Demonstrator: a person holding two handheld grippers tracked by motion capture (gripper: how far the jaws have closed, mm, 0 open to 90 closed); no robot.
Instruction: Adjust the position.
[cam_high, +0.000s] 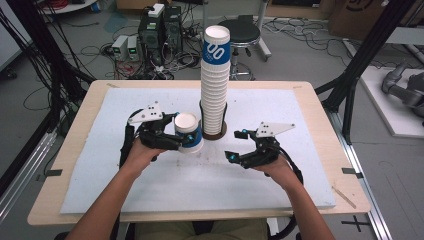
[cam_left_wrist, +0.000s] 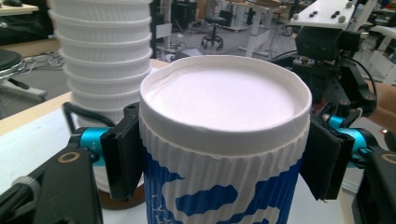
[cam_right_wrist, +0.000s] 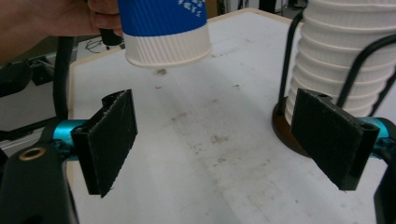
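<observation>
Two hands: both forearms reach in from the near edge, grippers pointing inward.
Left gripper (cam_high: 172, 134): jaws clamped on the blue-and-white cup (cam_high: 188, 131), lifted off the surface (cam_high: 150, 185), just left of the cup stack (cam_high: 215, 85).
Right gripper (cam_high: 236, 145): jaws wide apart, holding nothing, low over the surface, right of the stack.

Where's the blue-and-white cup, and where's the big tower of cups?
Blue-and-white paper cup (cam_high: 188, 131), high view, on its upturned white base.
Tall stack of paper cups (cam_high: 214, 85), high view, midway up the white ribbed rims.
</observation>
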